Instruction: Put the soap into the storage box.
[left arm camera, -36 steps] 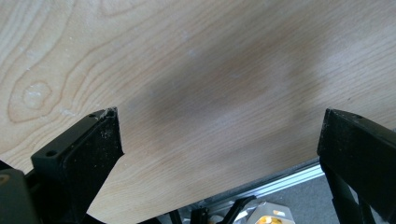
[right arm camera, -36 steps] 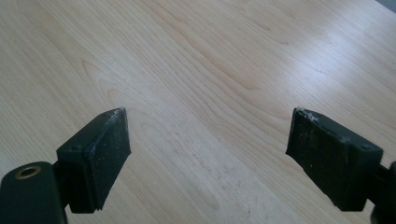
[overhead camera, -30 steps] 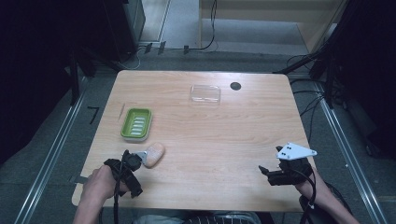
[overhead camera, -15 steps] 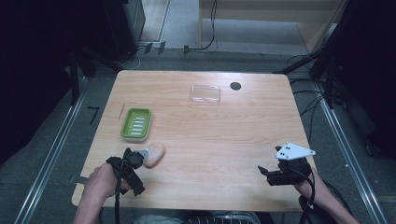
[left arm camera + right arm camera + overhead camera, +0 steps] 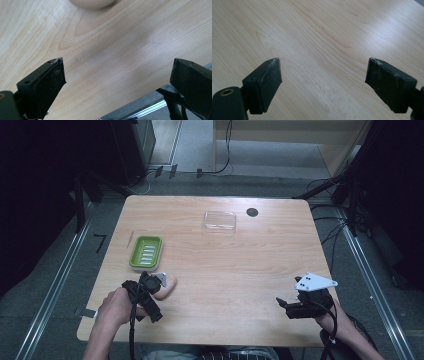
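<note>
A beige oval soap bar [image 5: 167, 287] lies on the wooden table [image 5: 230, 260] just in front of a green soap dish [image 5: 145, 252]. My left gripper [image 5: 148, 286] sits right beside the soap on its near-left side. In the left gripper view it [image 5: 117, 70] is open wide over bare wood, with the soap [image 5: 91, 3] just beyond the jaws at the top edge. My right gripper [image 5: 283, 306] rests near the table's front right, pointing left. In the right gripper view it [image 5: 323, 68] is open with nothing between its jaws.
A clear plastic lid [image 5: 219, 220] and a small black disc [image 5: 252, 212] lie at the far side of the table. The table's front edge runs close behind both hands. Cables and metal rails run along the floor around the table.
My left gripper has crept slightly forward toward the soap. The right gripper has hardly moved.
</note>
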Demonstrator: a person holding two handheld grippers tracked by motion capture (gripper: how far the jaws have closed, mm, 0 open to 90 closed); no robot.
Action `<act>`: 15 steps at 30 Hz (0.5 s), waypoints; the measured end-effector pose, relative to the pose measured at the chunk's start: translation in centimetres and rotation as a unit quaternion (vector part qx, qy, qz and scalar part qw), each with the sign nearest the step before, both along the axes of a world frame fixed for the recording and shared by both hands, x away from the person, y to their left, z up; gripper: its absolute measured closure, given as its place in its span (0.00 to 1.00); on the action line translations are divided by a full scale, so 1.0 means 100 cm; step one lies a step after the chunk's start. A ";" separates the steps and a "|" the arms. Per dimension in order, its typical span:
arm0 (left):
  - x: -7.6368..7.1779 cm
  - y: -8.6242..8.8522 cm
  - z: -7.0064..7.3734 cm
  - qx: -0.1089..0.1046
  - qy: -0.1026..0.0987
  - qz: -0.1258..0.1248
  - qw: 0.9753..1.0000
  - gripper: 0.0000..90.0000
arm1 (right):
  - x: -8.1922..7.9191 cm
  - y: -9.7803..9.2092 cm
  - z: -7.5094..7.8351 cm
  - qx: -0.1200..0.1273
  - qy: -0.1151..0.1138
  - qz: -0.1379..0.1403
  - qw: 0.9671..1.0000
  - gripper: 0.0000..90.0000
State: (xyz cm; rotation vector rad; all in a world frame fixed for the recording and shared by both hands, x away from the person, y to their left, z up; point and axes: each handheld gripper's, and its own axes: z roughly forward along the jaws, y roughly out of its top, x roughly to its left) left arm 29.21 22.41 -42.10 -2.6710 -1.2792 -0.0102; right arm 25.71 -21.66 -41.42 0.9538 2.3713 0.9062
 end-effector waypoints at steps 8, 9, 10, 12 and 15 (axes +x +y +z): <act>0.008 -0.007 0.003 -0.008 0.001 -0.005 1.000 0.00 | 0.000 0.000 0.000 0.000 -0.001 -0.001 1.000 0.15; 0.009 -0.007 0.002 -0.009 -0.002 -0.003 1.000 0.00 | 0.000 0.000 0.000 0.001 0.000 -0.002 1.000 0.15; 0.012 -0.007 0.003 -0.008 0.002 -0.001 1.000 0.00 | -0.001 0.000 0.000 0.002 0.001 -0.004 1.000 0.15; 0.014 -0.007 0.002 -0.009 0.003 -0.001 1.000 0.00 | 0.000 0.000 0.000 0.002 0.001 -0.003 1.000 0.15; 0.018 -0.008 0.001 -0.014 0.006 0.001 1.000 0.00 | 0.000 -0.001 0.000 0.002 0.000 -0.002 1.000 0.15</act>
